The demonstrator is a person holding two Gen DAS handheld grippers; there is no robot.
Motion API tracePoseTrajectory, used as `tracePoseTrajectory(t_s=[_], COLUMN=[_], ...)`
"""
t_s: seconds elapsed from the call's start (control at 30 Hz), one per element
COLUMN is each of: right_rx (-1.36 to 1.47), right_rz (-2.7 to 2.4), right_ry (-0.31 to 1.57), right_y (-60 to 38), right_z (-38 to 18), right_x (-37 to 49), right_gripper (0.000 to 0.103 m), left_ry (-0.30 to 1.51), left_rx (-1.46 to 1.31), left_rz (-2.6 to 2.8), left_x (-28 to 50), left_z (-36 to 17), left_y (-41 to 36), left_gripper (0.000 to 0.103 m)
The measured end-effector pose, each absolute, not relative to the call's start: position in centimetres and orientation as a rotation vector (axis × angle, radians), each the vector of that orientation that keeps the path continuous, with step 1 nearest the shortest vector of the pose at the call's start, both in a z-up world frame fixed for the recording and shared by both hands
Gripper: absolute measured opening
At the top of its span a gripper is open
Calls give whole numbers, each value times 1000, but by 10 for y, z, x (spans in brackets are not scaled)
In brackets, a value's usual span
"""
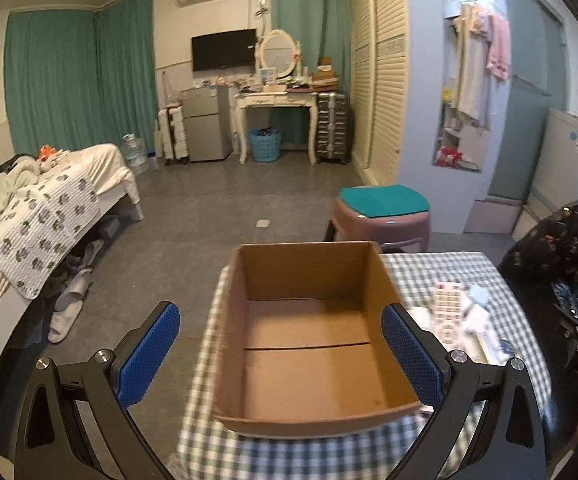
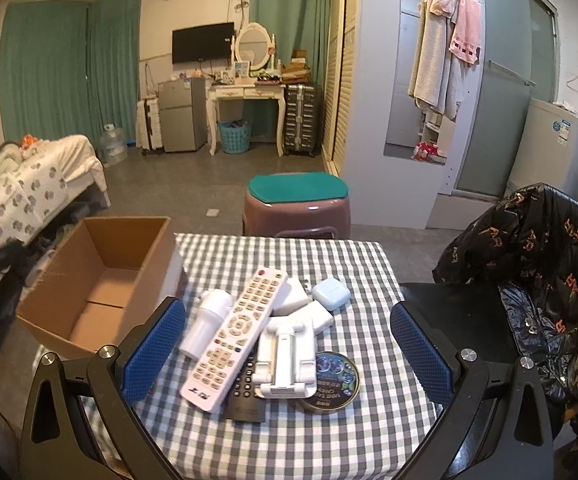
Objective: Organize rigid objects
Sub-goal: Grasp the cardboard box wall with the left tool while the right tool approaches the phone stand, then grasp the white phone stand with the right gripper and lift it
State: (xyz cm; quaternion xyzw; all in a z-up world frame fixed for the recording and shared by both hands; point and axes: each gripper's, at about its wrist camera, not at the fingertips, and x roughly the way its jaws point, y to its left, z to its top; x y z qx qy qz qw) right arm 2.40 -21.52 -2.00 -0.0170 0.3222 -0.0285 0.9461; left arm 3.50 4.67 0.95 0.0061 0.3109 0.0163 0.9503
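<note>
Remotes and other rigid objects sit in a loose heap at the centre of the right wrist view, on the checked worktop [image 2: 289, 432], framed by our right gripper [image 2: 288, 344], whose jaws stand wide with nothing between them. Nearest us in the heap we see a round tin [image 2: 339, 384] touching a white folding stand [image 2: 287, 364], and a white remote [image 2: 235, 336] lying tilted across a black remote [image 2: 247, 396]. Just beyond lie a white cup [image 2: 207, 322], two white adapter blocks [image 2: 311, 314] and a pale blue earbud case [image 2: 330, 293]. Left of the heap, at the worktop's edge, the cardboard box [image 2: 101, 280] stands open. In the left wrist view our left gripper [image 1: 280, 344] hovers over that box, jaws wide, grasping nothing. Past the worktop we see a pink stool [image 2: 297, 208] with a teal cushion, then the bed [image 2: 29, 184] at middle left.
</note>
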Motion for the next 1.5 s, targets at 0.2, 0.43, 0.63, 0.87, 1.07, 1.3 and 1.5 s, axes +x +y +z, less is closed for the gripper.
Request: tracePoseTrajectory(t_s=[0.2, 0.43, 0.63, 0.87, 1.07, 1.3, 1.5], right_rx=[-34, -41, -44, -34, -31, -45, -123], right_rz=[-96, -104, -106, -100, -93, -69, -22], right_ry=[742, 821, 850, 872, 878, 917, 997], right_y=[-225, -228, -231, -236, -239, -237, -218], right_z=[-47, -77, -88, -94, -96, -108, -131], right_x=[46, 68, 80, 88, 93, 98, 107], right_gripper=[103, 103, 103, 103, 103, 103, 103], left_ry=[693, 829, 930, 1000, 1034, 1039, 1046], left_rx=[-2, 0, -10, -4, -25, 26, 40], left_rz=[75, 110, 115, 69, 10, 19, 25], left_x=[62, 100, 118, 126, 131, 131, 136], left_z=[1, -36, -66, -77, -78, -77, -77], left_y=[83, 111, 117, 110, 110, 102, 99], left_gripper=[102, 93, 76, 45, 11, 10, 10])
